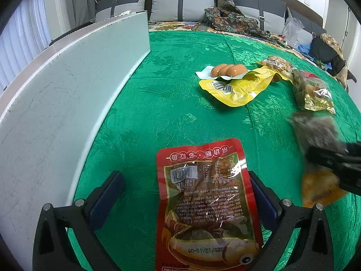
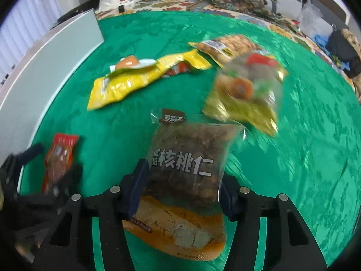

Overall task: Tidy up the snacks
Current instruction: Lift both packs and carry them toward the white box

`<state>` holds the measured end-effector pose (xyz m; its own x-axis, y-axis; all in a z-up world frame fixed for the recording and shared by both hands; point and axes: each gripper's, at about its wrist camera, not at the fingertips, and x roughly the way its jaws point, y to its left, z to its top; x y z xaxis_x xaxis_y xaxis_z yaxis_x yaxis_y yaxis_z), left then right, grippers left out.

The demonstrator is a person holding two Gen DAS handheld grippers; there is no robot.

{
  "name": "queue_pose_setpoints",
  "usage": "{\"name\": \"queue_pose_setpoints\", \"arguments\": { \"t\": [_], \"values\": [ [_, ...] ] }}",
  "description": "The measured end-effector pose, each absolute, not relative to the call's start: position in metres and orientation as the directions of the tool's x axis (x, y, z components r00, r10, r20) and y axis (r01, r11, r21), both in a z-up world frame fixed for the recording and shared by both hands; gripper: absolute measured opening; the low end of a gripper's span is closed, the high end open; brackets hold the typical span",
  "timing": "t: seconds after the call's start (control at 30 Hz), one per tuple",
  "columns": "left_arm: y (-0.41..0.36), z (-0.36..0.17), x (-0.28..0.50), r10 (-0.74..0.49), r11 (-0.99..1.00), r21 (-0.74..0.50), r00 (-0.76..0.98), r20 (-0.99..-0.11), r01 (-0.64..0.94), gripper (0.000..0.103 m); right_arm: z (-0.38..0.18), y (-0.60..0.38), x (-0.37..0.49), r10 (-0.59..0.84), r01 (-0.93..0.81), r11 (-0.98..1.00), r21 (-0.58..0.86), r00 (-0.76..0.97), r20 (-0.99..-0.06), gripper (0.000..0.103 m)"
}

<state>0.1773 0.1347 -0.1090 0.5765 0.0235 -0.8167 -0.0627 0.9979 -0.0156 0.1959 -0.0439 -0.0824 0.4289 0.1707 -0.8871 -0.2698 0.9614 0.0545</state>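
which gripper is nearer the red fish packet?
Left. The left gripper straddles the red fish packet, jaws wide. The right gripper is off to its side, around the walnut bag.

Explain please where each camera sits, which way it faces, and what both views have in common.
Left wrist: sits on the left gripper, looking down and forward over the green tablecloth; its own fingers flank a red packet.
Right wrist: sits on the right gripper, angled down at the cloth; its fingers enclose a walnut packet.
Shared: red packet, yellow packet, white board, and each view shows the other gripper.
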Motion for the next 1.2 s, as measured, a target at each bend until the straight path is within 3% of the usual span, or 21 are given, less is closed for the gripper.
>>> {"name": "queue_pose_setpoints", "arguments": {
  "t": [0.13, 0.2, 0.27, 0.4, 0.5, 0.63, 0.73, 0.9, 1.0, 1.03, 1.13, 1.2],
  "values": [
    [0.133, -0.108, 0.172, 0.029, 0.998, -0.004, 0.573, -0.819, -0.056, 0.103, -0.081, -0.079, 0.187, 0.199, -0.249, 0.963, 0.098, 0.422, -0.885, 0.051],
    [0.133, -0.105, 0.17, 0.007, 1.0, -0.012, 0.559, -0.829, -0.029, 0.096, -0.078, -0.098, 0.178, 0.22, -0.239, 0.963, 0.126, 0.423, -0.879, 0.043],
    [0.129, -0.1, 0.165, -0.024, 1.0, -0.014, 0.556, -0.831, 0.023, 0.068, -0.075, -0.114, 0.172, 0.238, -0.218, 0.963, 0.158, 0.418, -0.877, 0.037],
    [0.124, -0.094, 0.156, -0.065, 0.995, -0.016, 0.531, -0.845, 0.096, 0.06, -0.074, -0.146, 0.161, 0.289, -0.168, 0.956, 0.24, 0.416, -0.862, 0.033],
    [0.13, -0.088, 0.147, -0.117, 0.992, -0.069, 0.534, -0.837, 0.108, 0.047, -0.074, -0.172, 0.156, 0.378, -0.128, 0.925, 0.358, 0.417, -0.827, 0.031],
    [0.132, -0.085, 0.14, -0.144, 0.989, -0.098, 0.533, -0.834, 0.113, 0.042, -0.071, -0.216, 0.155, 0.423, 0.014, 0.876, 0.483, 0.459, -0.781, 0.067],
    [0.129, -0.086, 0.138, -0.134, 0.99, -0.083, 0.544, -0.829, 0.118, 0.042, -0.066, -0.242, 0.16, 0.393, 0.15, 0.85, 0.506, 0.459, -0.797, 0.068],
    [0.125, -0.088, 0.134, -0.112, 0.992, -0.057, 0.563, -0.819, 0.114, 0.042, -0.056, -0.219, 0.158, 0.294, 0.249, 0.878, 0.408, 0.393, -0.871, 0.072],
    [0.126, -0.088, 0.134, -0.105, 0.993, -0.058, 0.562, -0.82, 0.102, 0.042, -0.07, -0.166, 0.164, 0.198, 0.199, 0.94, 0.277, 0.342, -0.919, 0.074],
    [0.126, -0.088, 0.134, -0.107, 0.993, -0.061, 0.56, -0.821, 0.1, 0.042, -0.081, -0.148, 0.167, 0.182, 0.163, 0.957, 0.239, 0.301, -0.936, 0.084],
    [0.129, -0.088, 0.135, -0.116, 0.993, -0.077, 0.553, -0.825, 0.092, 0.042, -0.087, -0.092, 0.169, 0.006, 0.013, 1.0, 0.012, 0.376, -0.927, 0.092],
    [0.129, -0.088, 0.135, -0.113, 0.993, -0.077, 0.553, -0.826, 0.087, 0.042, -0.088, -0.076, 0.168, -0.008, -0.028, 0.999, -0.023, 0.442, -0.897, 0.092]
  ]
}}
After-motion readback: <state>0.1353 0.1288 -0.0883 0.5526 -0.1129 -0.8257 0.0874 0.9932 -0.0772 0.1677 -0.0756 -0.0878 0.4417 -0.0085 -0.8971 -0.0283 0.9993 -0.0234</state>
